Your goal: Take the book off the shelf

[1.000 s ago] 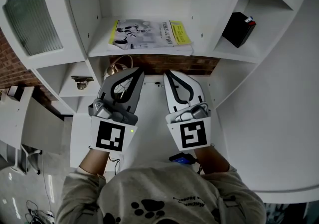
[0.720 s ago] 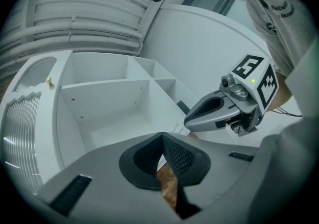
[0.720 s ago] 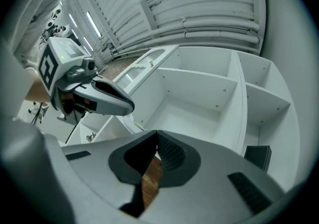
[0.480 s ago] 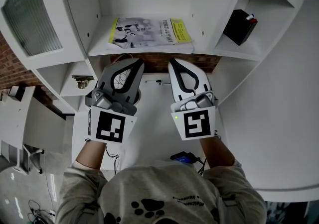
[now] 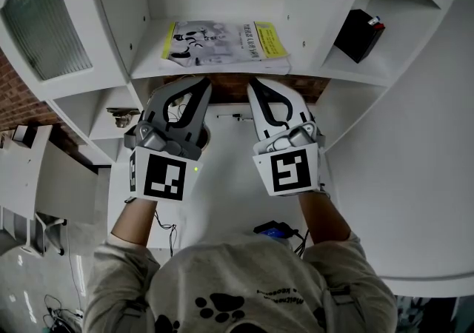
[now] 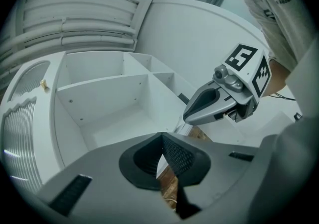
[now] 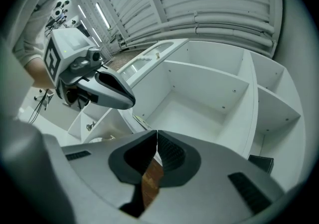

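Observation:
The book [image 5: 226, 43], white cover with black drawings and a yellow band at its right end, lies flat on the middle shelf [image 5: 148, 69] of a white shelf unit in the head view. My left gripper [image 5: 207, 81] and right gripper [image 5: 251, 81] are side by side just below the shelf's front edge, tips pointing at the book, not touching it. Both are shut with nothing between the jaws. In the left gripper view the shut jaws [image 6: 162, 136] face an empty white cubby, with the right gripper [image 6: 219, 102] beside them. The right gripper view shows shut jaws [image 7: 157, 133] and the left gripper [image 7: 107, 91].
A black box [image 5: 358, 34] stands in the cubby to the right. A ribbed glass door [image 5: 48, 28] is at the left. A small brass object [image 5: 121, 116] sits in a lower left cubby. Brick wall [image 5: 296, 92] shows under the shelf. A blue item [image 5: 272, 232] and cables lie near my body.
Both grippers have moved forward, from over the desk up to the front edge of the book's shelf. They stayed shut.

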`<state>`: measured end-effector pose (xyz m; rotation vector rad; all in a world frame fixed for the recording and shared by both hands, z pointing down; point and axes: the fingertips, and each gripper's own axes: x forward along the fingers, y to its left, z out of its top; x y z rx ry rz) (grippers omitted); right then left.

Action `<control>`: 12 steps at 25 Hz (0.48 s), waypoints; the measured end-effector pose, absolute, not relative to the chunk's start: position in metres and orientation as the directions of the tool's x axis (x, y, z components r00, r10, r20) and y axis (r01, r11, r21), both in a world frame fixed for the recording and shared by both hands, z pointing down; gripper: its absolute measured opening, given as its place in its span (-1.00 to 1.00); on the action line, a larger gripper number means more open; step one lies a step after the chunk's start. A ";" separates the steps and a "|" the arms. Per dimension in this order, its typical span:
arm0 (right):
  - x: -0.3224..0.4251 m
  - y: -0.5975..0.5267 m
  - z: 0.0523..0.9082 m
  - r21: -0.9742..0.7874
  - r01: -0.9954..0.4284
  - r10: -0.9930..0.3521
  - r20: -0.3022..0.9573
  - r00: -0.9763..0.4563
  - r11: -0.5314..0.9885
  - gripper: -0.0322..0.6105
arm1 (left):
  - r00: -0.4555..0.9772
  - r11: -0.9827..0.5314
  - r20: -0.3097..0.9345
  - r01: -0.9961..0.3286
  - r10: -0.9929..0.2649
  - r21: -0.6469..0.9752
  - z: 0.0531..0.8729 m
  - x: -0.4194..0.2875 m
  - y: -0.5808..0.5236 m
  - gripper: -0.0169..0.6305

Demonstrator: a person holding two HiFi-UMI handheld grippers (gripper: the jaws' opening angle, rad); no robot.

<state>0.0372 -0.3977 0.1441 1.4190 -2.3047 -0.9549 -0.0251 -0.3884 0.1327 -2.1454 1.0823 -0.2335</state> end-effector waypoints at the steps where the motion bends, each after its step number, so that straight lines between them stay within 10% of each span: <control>1: 0.036 -0.398 0.144 0.661 -0.687 -0.868 -0.105 -0.485 0.304 -0.84 | 0.629 -0.392 -0.148 -0.633 -0.763 -0.667 0.133 -0.026 -0.389 -0.92; 12: 0.034 -0.405 0.142 0.725 -0.622 -0.875 -0.053 -0.481 0.297 -0.84 | 0.620 -0.391 -0.074 -0.578 -0.781 -0.716 0.136 -0.026 -0.401 -0.92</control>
